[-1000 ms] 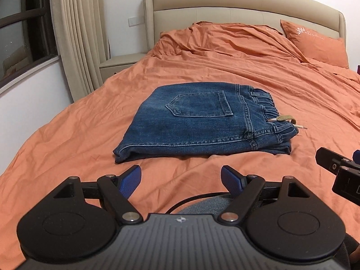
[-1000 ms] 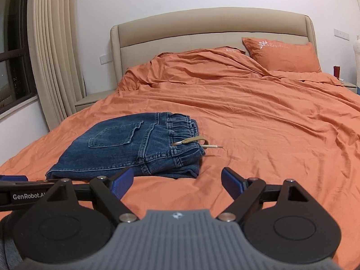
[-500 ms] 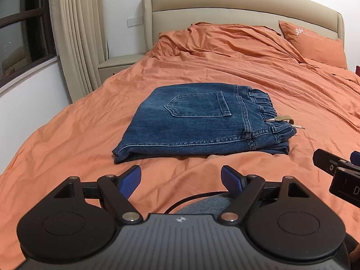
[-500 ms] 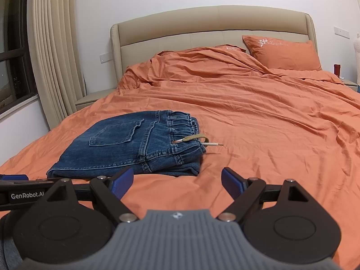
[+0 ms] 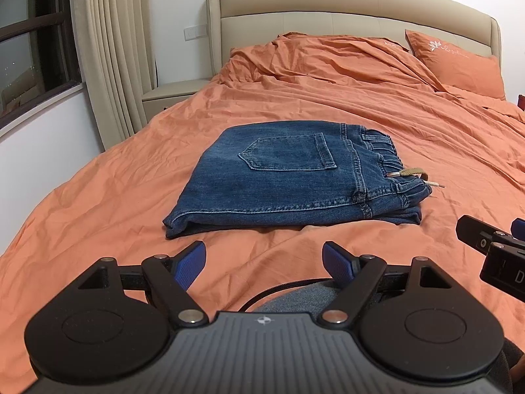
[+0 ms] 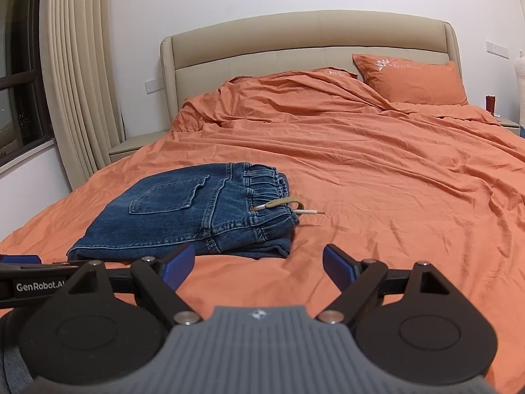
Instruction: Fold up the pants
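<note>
Blue denim pants (image 5: 288, 180) lie folded into a flat rectangle on the orange bed cover, back pocket up, waistband to the right with a tan drawstring (image 5: 413, 174) sticking out. They also show in the right wrist view (image 6: 193, 220). My left gripper (image 5: 264, 262) is open and empty, held back from the near edge of the pants. My right gripper (image 6: 259, 262) is open and empty, near the pants' right front corner. The right gripper's body shows at the right edge of the left wrist view (image 5: 492, 249).
The bed (image 6: 410, 197) is covered with a wrinkled orange duvet, with an orange pillow (image 6: 413, 80) and a beige headboard (image 6: 295, 42) at the far end. A nightstand (image 5: 174, 93), curtains (image 5: 111, 49) and a window stand to the left.
Both grippers have drifted slightly, so the pants sit a little differently in each view. Both stay open and empty. The pants have not moved.
</note>
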Tool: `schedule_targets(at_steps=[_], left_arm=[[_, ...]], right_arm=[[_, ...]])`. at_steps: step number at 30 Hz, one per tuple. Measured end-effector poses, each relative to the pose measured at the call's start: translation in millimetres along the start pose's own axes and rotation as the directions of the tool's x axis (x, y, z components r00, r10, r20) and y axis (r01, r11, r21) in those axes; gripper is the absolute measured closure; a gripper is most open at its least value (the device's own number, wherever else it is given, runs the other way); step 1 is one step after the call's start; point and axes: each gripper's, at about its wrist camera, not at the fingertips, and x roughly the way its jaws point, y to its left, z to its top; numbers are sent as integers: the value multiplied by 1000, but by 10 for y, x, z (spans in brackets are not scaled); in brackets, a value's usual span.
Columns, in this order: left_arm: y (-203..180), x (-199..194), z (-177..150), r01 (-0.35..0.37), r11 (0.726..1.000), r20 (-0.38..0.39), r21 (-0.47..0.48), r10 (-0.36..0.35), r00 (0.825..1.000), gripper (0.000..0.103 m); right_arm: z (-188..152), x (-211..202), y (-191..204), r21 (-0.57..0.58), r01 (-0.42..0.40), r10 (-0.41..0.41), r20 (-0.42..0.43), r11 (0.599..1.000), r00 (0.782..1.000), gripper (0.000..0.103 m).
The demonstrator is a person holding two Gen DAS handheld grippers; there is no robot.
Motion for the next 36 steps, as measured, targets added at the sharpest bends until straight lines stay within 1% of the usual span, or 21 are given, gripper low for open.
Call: schedule_targets(at_steps=[36], left_arm=[[-4,-1,-5,0,1000,0,-3,0,1000,9]], right_arm=[[-6,-41,-42,-11,-33,32,-10,999,999,21]])
